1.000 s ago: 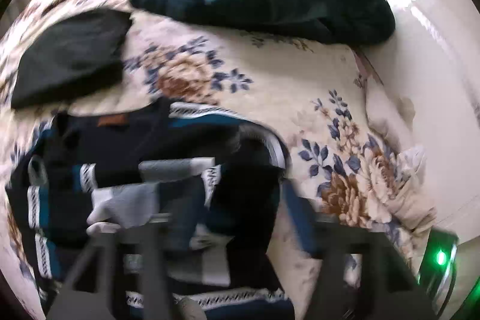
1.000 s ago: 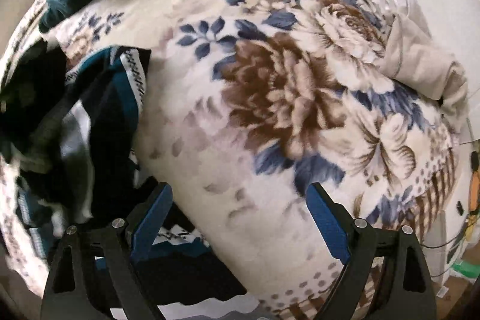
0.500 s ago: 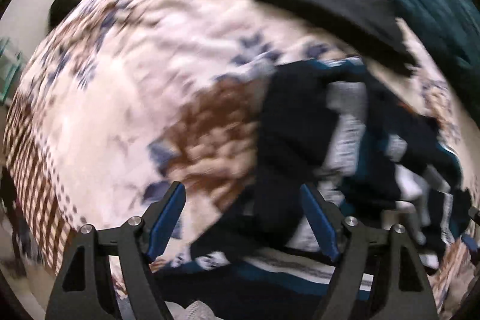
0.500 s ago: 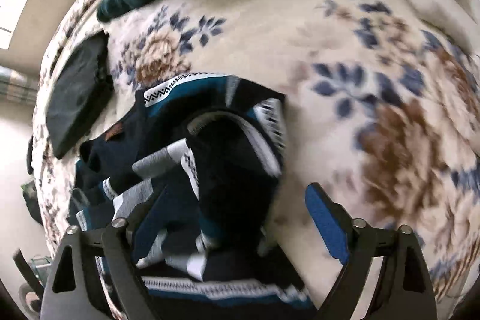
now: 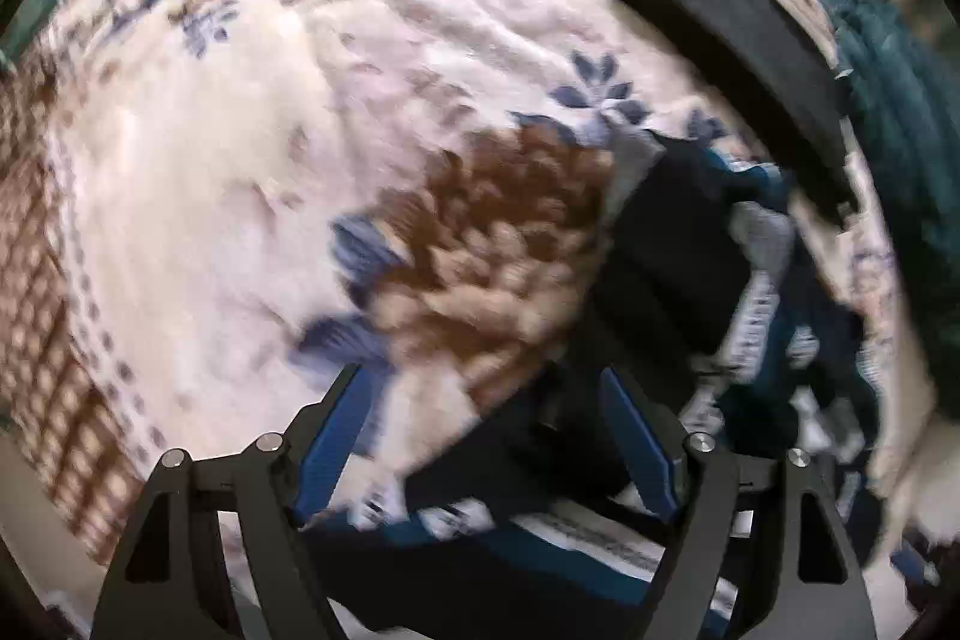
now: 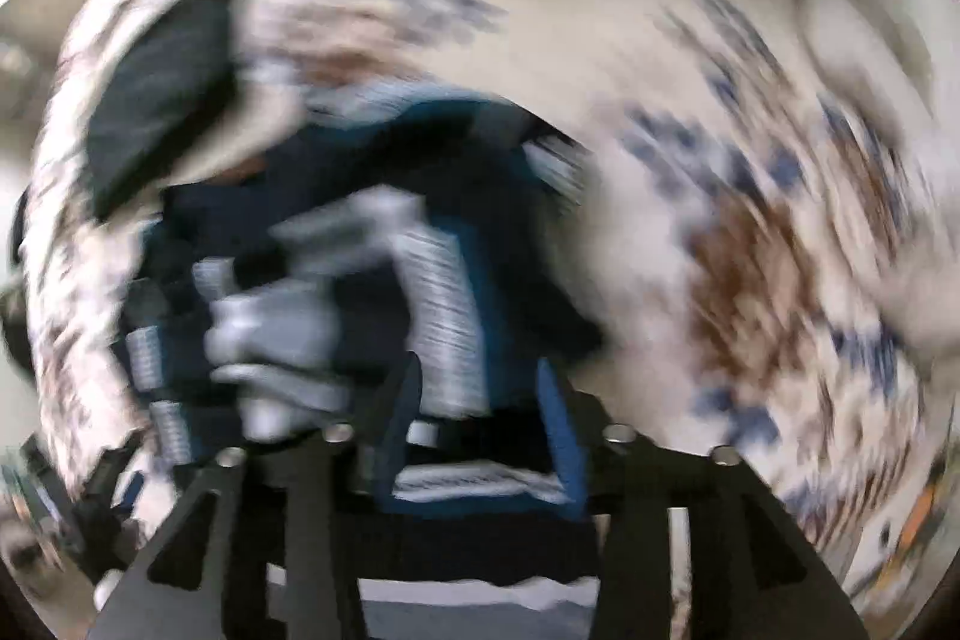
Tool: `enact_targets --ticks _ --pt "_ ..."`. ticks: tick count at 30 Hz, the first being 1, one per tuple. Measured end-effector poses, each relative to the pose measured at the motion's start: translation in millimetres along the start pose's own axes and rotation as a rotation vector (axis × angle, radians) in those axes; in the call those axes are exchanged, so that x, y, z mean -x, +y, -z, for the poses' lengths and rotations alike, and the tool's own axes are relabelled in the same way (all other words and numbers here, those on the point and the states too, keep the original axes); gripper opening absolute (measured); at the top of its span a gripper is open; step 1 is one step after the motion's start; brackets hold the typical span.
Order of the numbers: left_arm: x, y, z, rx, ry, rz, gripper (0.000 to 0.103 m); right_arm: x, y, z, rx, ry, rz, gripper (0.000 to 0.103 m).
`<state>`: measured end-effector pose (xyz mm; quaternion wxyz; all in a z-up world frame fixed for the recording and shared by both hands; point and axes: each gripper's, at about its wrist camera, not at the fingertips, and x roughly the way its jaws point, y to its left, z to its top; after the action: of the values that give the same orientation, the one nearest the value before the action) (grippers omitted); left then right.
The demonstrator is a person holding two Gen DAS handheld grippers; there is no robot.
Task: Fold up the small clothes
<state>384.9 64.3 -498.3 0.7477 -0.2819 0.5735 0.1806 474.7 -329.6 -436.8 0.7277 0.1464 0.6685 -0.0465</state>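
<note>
Both tools have swung since a second ago: left tool point(image 5: 489, 436) went from over the sweater to its left edge, right tool point(image 6: 480, 430) from bare blanket to over the sweater pile. Right jaws closed in from wide during that second and opened back a little in the last half second.

Left tool: jaws apart, pointing steeply down at the bed. Floral blanket point(image 5: 240, 196) fills the gap on its left side; a dark hem edge of the striped sweater point(image 5: 672, 268) runs under its right finger. Pads not pressing on anything.

Right tool: jaws about half apart, straddling a striped fold of the sweater point(image 6: 444, 316). Frame is badly smeared, so cannot tell if the pads are clamped on the cloth.

Sweater lies bunched on the bed, ahead-right of the left tool and ahead-left of the right tool.

Around it: folded black garment point(image 5: 738, 58) beyond the sweater, teal bundle point(image 5: 900, 148) further right, both on the blanket and clear of both tools.
</note>
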Motion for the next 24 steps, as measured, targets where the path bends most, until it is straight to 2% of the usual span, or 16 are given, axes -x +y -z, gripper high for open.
enact_targets --ticks 2,5,6,7,9,11,12,14,15,18,24 --pt "-7 -6 4 0.003 0.027 0.053 0.077 2 56 -12 0.120 0.002 -0.094 0.054" --pt "-22 -12 -3 -0.019 0.027 0.072 0.076 -28 152 -27 0.318 0.089 -0.248 0.054" --pt "-27 -12 -4 -0.023 0.023 0.091 0.062 -43 187 -29 0.396 0.122 -0.283 0.054" --pt "-33 -11 -9 -0.026 0.022 0.111 0.036 -59 221 -29 0.481 0.147 -0.302 0.054" --pt "-39 -12 -7 -0.033 0.030 0.160 0.017 -92 277 -25 0.628 0.222 -0.312 0.054" --pt "-36 -11 -8 -0.032 0.002 0.184 0.010 -121 313 -17 0.719 0.297 -0.301 0.054" --pt "-34 -10 -9 -0.037 -0.002 0.191 0.008 -132 325 -14 0.756 0.327 -0.275 0.053" --pt "-28 -5 -7 -0.021 -0.011 0.218 0.007 -146 342 -5 0.823 0.358 -0.260 0.027" --pt "-26 -2 -6 -0.010 -0.015 0.231 0.006 -149 348 -3 0.843 0.361 -0.265 0.008" --pt "-23 8 -6 0.003 -0.027 0.251 0.006 -138 354 -9 0.861 0.289 -0.258 0.005" --pt "-31 15 -19 -0.003 -0.015 0.270 0.005 -137 344 -48 0.722 0.237 -0.236 0.003"
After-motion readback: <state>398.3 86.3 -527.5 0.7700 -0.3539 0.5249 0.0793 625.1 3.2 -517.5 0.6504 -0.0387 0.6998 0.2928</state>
